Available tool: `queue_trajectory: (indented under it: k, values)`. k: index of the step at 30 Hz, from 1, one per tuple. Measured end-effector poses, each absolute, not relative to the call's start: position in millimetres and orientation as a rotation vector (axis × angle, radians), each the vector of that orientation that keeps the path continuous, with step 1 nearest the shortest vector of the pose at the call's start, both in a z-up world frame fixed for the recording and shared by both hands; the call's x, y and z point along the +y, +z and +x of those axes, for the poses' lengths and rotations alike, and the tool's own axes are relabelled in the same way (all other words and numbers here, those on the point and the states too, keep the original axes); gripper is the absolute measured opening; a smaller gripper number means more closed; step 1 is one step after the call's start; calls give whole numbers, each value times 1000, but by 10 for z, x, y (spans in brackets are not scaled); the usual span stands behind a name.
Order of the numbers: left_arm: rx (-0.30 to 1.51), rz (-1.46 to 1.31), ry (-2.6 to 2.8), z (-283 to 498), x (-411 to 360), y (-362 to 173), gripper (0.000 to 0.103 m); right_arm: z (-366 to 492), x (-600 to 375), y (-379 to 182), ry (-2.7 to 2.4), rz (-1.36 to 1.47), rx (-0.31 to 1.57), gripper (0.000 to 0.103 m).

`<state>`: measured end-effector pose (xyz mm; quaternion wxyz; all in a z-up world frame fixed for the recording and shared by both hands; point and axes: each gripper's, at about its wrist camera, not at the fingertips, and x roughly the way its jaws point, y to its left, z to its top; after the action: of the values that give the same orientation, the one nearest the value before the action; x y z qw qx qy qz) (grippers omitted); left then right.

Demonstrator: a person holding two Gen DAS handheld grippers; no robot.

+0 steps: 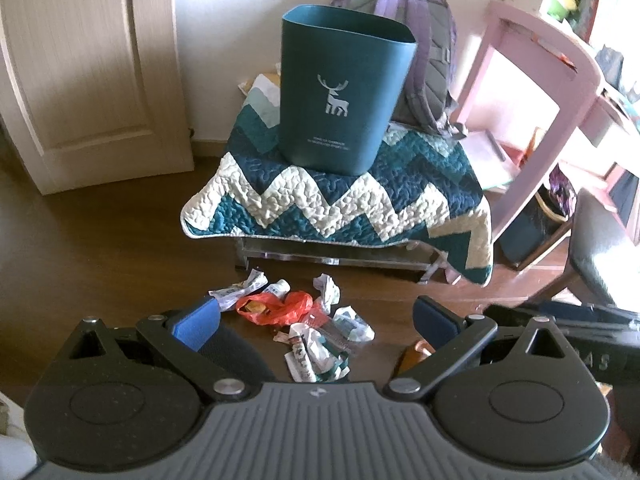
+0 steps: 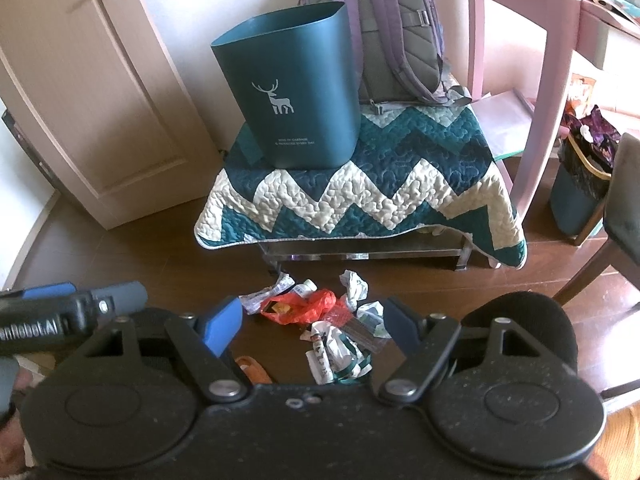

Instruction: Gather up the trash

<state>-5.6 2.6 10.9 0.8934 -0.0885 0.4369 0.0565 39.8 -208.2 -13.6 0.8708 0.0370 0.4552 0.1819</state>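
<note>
Left wrist view: the left claw [image 1: 316, 320] is spread wide, with nothing between its blue pads, and hangs above a dark wooden floor [image 1: 100, 240]. A scatter of trash [image 1: 304, 320] lies on the floor directly ahead of it, just in front of a low counter [image 1: 332, 258] covered by a zigzag quilt [image 1: 340, 204]. The scatter includes a red plastic bag [image 1: 276, 306], crumpled white paper [image 1: 328, 290] and torn printed wrappers [image 1: 316, 356], all lying close together, some touching. A separate orange scrap [image 1: 418, 350] lies on the floor to the right, partly hidden behind the claw's right finger.

A teal bin [image 1: 344, 92] with a white deer emblem stands upright on the quilt, toward the counter's left side. A purple and grey backpack [image 1: 424, 52] leans against the wall behind it, touching the bin's rear right.

Right wrist view: the right claw [image 2: 312, 328] is likewise spread, gripping nothing, and hangs above the same trash [image 2: 320, 320]. The left claw [image 2: 80, 304] appears at the left edge. A pale door [image 2: 100, 100] stands left of the counter, and a pink frame [image 2: 552, 80] stands to its right.
</note>
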Motion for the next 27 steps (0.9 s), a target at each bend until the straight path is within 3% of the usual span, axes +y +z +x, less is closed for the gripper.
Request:
queue_trajectory:
  k: [16, 27]
  values:
    - [813, -136, 222, 1091, 1078, -378, 103, 1512, -1707, -708, 392, -26, 994, 78]
    - [850, -49, 178, 2045, 1887, -1545, 103, 2494, -1236, -1866, 419, -50, 978, 78]
